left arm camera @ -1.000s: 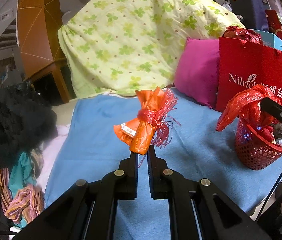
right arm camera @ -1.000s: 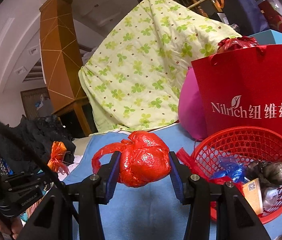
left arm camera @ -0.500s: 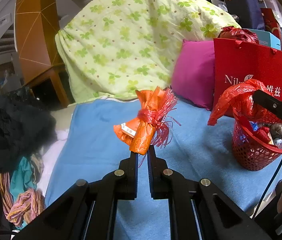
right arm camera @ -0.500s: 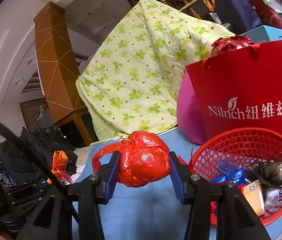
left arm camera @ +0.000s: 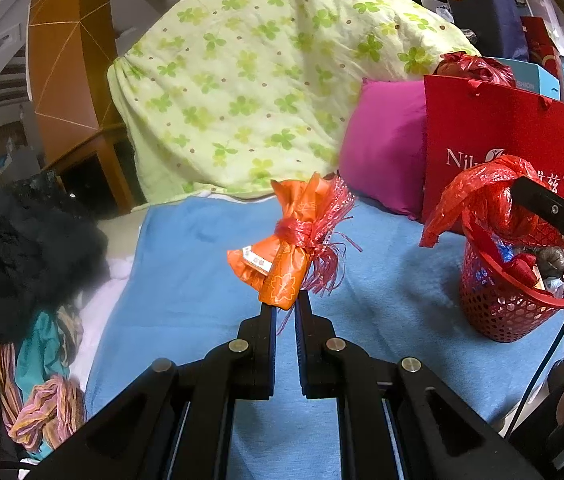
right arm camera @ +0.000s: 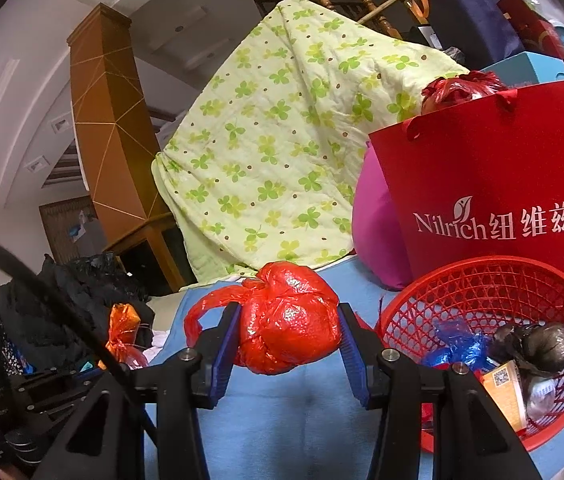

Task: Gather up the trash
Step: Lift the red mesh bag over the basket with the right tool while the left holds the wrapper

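**Two bundles in the air, one basket to hit**

The right gripper [right arm camera: 288, 334] had its jaws clamped on a knotted red bag [right arm camera: 288, 330], the pads pressing its two sides while the bag bulged out above and below them. It hung over the blue blanket [right arm camera: 302, 420], just beside the rim of the red basket [right arm camera: 482, 276], not yet above the opening. The left gripper [left arm camera: 285, 308] had its jaws drawn almost together, pinching only the bottom tip of an orange wrapped bundle [left arm camera: 286, 264] tied with red ribbon, well apart from the basket [left arm camera: 518, 308] and above the blanket [left arm camera: 201, 280].

The likeliest slip seemed to be on the left. The bundle stood tall above a very small pinch point, so any quick swing toward the basket could lever it sideways and let the slick wrapper slide out onto the bed.

On the right, the bag looked soft and glossy; a squeeze across its round middle could let it squirt upward or downward if the hold eased before it cleared the rim. Its loose handle loop trailed to one side and could catch on a finger at release.

The basket already held wrappers and a dark lump, and it looked light. A knock from either tool, or from the cable crossing near it, could tip it and spill what was collected. The red paper bag [right arm camera: 494, 184] right behind it left little room on that side.
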{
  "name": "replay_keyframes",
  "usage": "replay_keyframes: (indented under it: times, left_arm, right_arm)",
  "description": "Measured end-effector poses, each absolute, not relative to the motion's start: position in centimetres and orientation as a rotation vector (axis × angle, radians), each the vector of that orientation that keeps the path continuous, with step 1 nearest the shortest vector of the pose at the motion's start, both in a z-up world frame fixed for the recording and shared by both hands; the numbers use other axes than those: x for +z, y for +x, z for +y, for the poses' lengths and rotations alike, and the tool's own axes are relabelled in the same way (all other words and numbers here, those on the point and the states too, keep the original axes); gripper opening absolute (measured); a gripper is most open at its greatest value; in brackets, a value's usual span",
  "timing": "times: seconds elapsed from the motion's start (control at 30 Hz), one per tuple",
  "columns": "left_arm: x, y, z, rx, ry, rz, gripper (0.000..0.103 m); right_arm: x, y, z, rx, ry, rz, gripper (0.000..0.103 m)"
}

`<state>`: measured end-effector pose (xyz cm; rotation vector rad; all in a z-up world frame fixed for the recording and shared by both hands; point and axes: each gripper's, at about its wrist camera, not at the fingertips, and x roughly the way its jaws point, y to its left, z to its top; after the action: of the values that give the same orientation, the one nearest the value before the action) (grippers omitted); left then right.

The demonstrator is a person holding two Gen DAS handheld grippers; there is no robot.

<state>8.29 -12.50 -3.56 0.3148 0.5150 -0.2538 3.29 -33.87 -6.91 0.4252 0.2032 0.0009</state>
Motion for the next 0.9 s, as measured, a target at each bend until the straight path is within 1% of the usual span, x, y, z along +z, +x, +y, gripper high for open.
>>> replay_keyframes:
  times: [0.9]
  left_arm:
    - [-3.7,8.5,-12.5,-0.295,0.341,0.513,0.009]
  right_arm:
    - [-6.9,2.0,-35.0,-0.008,0.438,0.186,0.051]
